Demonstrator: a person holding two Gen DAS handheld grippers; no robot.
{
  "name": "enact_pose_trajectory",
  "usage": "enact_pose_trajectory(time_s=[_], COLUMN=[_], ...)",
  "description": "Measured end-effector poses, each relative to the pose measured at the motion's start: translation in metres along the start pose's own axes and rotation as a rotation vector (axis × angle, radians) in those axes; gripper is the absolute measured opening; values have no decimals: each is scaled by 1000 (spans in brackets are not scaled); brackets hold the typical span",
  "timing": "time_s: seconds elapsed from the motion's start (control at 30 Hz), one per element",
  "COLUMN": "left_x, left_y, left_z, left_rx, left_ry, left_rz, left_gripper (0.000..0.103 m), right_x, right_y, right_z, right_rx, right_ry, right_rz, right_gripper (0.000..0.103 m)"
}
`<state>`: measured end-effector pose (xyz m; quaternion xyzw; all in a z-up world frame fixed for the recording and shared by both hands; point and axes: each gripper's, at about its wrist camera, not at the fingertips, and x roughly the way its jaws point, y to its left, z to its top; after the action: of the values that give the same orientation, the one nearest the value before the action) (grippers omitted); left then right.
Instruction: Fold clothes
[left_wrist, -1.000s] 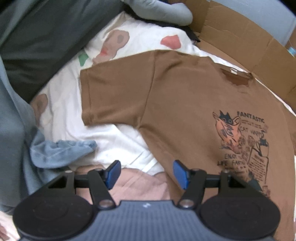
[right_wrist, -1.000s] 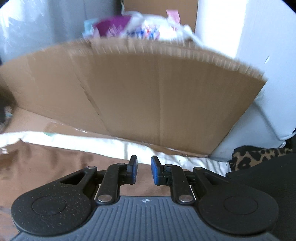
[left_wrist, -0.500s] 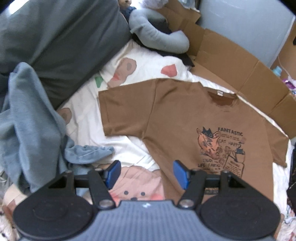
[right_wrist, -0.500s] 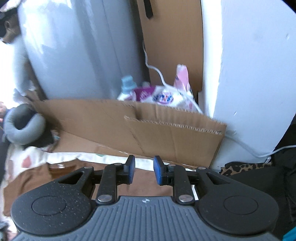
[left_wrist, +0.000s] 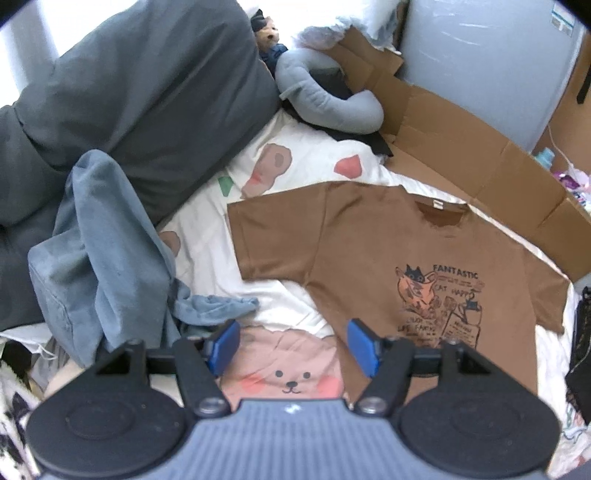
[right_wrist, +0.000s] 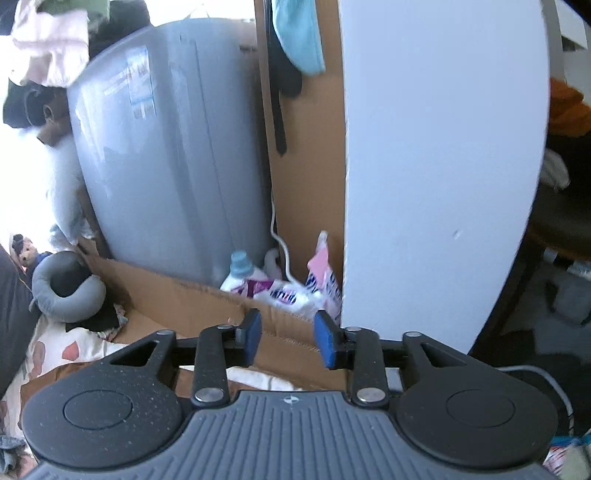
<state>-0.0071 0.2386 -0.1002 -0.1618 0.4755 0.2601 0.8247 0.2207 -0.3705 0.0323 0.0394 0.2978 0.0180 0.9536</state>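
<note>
Right gripper (right_wrist: 288, 339) held up, jaws apart, nothing between them. Facing cardboard flap (right_wrist: 192, 299), grey appliance (right_wrist: 173, 147), white panel (right_wrist: 436, 166). Detergent bottle (right_wrist: 242, 271) behind the flap.

- I see a white bedsheet (left_wrist: 207, 229) printed with pink bears and coloured shapes covering the bed;
- a dark grey duvet (left_wrist: 140, 103) is heaped at the left, with a grey neck pillow (left_wrist: 332, 99) just beyond its far edge;
- a small teddy bear (left_wrist: 267, 35) sits above the pillow;
- flattened cardboard (left_wrist: 461, 147) lines the bed's far side, in front of a grey plastic-wrapped cabinet (right_wrist: 177, 147);
- behind the cardboard I make out a detergent bottle (right_wrist: 240, 269) with a pale blue cap and a printed refill pouch (right_wrist: 321, 273), both beside a white wall panel (right_wrist: 443, 166); a white cable (right_wrist: 277, 229) hangs down there.
</note>
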Motion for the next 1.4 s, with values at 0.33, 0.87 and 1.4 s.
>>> enact_pose_trajectory(time_s=[0.33,0.87,1.4], left_x=[-48,-39,-3], left_y=[5,12,2], left_z=[6,-20,-50], left_rx=[-27,-18,42], left_ry=[-30,-27,14], left_rz=[-4,-46,-101], left_gripper=[69,70,75], right_x=[-67,-120,-135], right_y=[-30,-1,17], right_z=[-4,-135,-250], right_rx=[-53,54,122], right_ry=[-8,65,122], right_rz=[40,92,65], right_gripper=[49,57,57])
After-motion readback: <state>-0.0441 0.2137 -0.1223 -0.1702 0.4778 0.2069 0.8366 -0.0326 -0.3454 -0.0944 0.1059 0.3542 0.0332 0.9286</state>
